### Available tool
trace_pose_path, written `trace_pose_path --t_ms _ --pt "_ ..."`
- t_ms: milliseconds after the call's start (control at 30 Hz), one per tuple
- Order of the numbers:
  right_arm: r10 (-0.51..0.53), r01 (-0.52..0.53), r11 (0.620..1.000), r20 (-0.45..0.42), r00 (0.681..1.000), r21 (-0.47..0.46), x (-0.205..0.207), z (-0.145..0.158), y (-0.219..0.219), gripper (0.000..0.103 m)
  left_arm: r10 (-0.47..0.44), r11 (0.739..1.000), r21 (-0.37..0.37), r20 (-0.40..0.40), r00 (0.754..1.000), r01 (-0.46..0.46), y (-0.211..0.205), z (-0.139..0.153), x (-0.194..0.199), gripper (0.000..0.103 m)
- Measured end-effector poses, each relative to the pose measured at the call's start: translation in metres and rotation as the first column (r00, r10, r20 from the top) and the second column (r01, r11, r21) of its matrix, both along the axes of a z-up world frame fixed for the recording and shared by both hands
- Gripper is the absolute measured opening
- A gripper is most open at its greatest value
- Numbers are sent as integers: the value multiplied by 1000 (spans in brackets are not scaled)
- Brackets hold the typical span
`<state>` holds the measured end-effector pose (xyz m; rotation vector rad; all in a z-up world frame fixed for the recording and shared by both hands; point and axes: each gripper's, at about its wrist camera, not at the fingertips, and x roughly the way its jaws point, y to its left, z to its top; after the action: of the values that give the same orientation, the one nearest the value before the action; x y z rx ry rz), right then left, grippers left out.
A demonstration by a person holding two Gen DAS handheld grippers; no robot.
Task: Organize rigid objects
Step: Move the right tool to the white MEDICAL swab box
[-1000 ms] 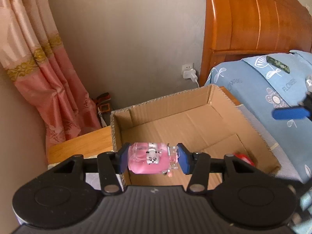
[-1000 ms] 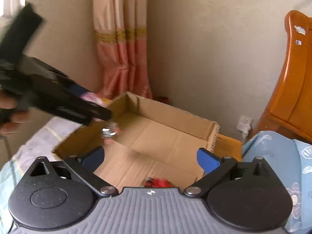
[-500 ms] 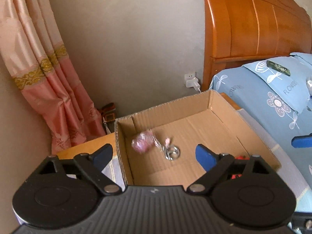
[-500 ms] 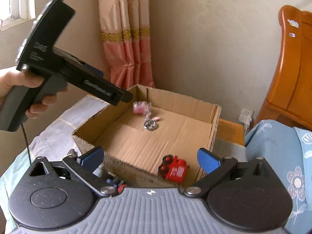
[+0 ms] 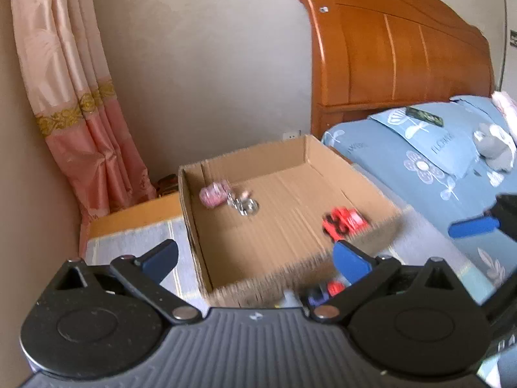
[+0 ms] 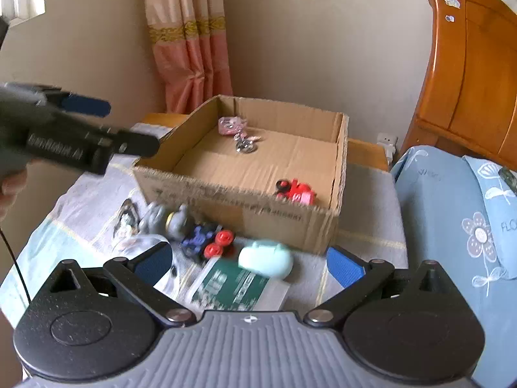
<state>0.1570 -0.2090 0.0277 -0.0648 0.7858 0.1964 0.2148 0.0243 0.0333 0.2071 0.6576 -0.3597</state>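
Observation:
An open cardboard box (image 5: pixel 194 226) (image 6: pixel 342 148) stands on a cloth-covered table. A pink keychain charm (image 5: pixel 211 195) (image 6: pixel 230 125) with a metal ring lies at its far left. A red toy car (image 5: pixel 344 221) (image 6: pixel 295 190) lies at its near right. My left gripper (image 5: pixel 255 258) is open and empty, held back from the box's near wall. My right gripper (image 6: pixel 248 263) is open and empty above loose items in front of the box: a grey toy (image 6: pixel 168 220), a blue toy car with red wheels (image 6: pixel 206 239), a mint oval case (image 6: pixel 265 258), a green-and-white packet (image 6: pixel 232 287).
A bed with blue flowered bedding (image 6: pixel 452 226) (image 5: pixel 420 168) and an orange wooden headboard (image 5: pixel 400 51) lies right of the table. A pink curtain (image 5: pixel 74 113) hangs at the left. The left gripper (image 6: pixel 64 135) crosses the right wrist view at the left.
My left gripper opened and let the pink charm drop into the box, then pulled back and up. My right gripper also drew back, so the loose items in front of the box came into view.

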Motion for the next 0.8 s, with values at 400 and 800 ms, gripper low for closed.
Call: trace_pose_path --t_ms 400,800 --pt "-109 115 991 -87 990 72 -11 -40 -2 103 -2 996 -94 -75 997 -5 30 -50 -84 102" --pt "-178 174 983 -60 982 -58 17 -63 40 103 42 992 -119 -54 998 -48 59 -61 -121 102"
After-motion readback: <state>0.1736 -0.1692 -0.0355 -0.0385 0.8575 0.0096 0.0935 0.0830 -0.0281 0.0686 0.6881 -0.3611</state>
